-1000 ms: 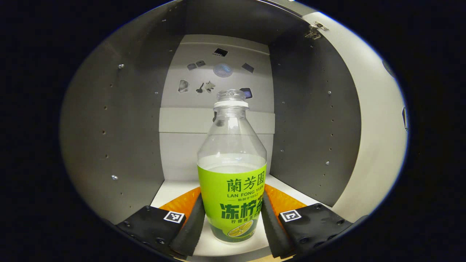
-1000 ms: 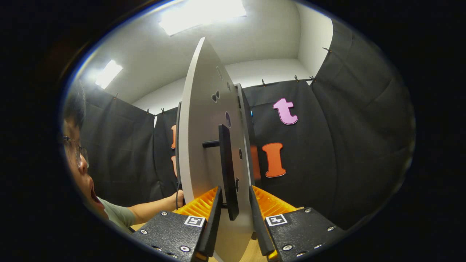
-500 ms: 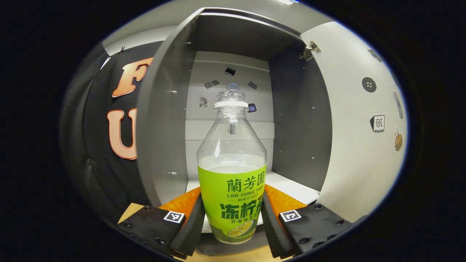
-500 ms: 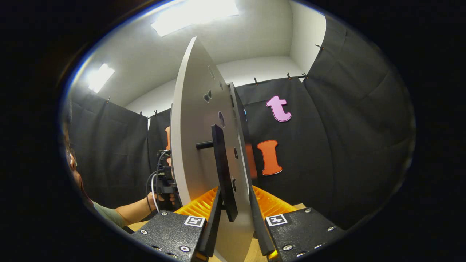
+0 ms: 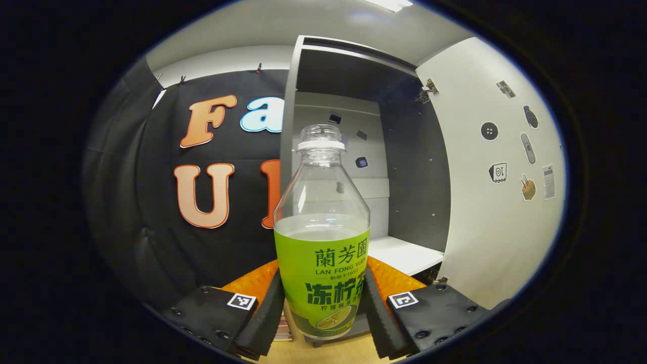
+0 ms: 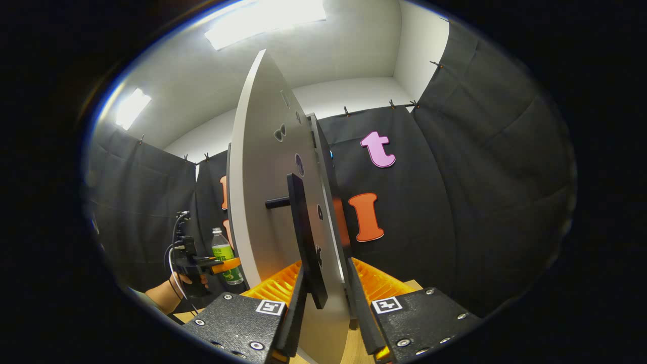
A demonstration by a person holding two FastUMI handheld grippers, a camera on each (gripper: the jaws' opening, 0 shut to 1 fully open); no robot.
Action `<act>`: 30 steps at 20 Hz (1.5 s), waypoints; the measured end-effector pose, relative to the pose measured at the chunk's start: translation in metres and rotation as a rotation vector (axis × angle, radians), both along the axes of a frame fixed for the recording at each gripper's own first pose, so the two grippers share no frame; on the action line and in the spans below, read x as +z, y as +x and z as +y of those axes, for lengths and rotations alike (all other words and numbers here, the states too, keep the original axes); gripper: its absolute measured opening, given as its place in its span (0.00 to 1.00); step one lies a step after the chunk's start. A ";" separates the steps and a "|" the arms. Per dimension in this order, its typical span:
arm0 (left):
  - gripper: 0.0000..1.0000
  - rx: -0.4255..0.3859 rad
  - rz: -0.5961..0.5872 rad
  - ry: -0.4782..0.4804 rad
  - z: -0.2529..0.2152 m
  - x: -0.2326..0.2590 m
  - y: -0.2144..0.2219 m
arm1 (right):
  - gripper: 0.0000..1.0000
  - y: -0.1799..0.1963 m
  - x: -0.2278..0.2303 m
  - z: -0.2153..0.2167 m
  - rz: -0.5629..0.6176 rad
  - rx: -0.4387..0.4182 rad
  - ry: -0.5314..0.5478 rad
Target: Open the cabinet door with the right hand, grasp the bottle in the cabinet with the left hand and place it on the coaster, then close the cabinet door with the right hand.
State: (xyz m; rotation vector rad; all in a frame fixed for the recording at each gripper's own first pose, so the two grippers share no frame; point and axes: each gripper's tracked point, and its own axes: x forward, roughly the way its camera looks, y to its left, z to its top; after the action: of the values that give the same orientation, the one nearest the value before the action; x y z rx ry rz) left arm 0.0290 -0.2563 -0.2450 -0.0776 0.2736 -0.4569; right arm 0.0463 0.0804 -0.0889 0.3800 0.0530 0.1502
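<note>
Left gripper (image 5: 322, 308) jaws clamped; right gripper (image 6: 323, 303) jaws nearly closed

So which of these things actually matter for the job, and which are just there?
Job:
- clear green-labelled bottle, clamped in the left gripper
- grey cabinet, white door
- black door handle, between the right gripper fingers

Just there:
- small stickers on the door

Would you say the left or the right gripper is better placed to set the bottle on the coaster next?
Left: the left gripper is clamped on the bottle, outside the cabinet. The right gripper straddles the open door's handle.
</note>
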 end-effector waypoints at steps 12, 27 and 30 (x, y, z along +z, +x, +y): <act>0.80 0.128 -0.010 0.037 0.101 -0.028 -0.050 | 0.49 0.005 0.002 0.000 -0.015 -0.035 -0.006; 0.80 0.165 0.054 0.058 0.132 -0.138 -0.125 | 0.49 0.005 0.008 -0.002 -0.081 -0.014 0.013; 0.81 0.164 0.080 0.048 0.131 -0.159 -0.134 | 0.49 0.005 0.009 -0.002 -0.099 -0.006 0.027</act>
State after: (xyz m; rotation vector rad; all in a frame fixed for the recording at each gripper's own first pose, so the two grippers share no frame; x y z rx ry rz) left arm -0.1051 -0.1256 -0.4038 -0.0710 0.3541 -0.2841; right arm 0.0508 0.0783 -0.0798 0.3991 -0.0475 0.1637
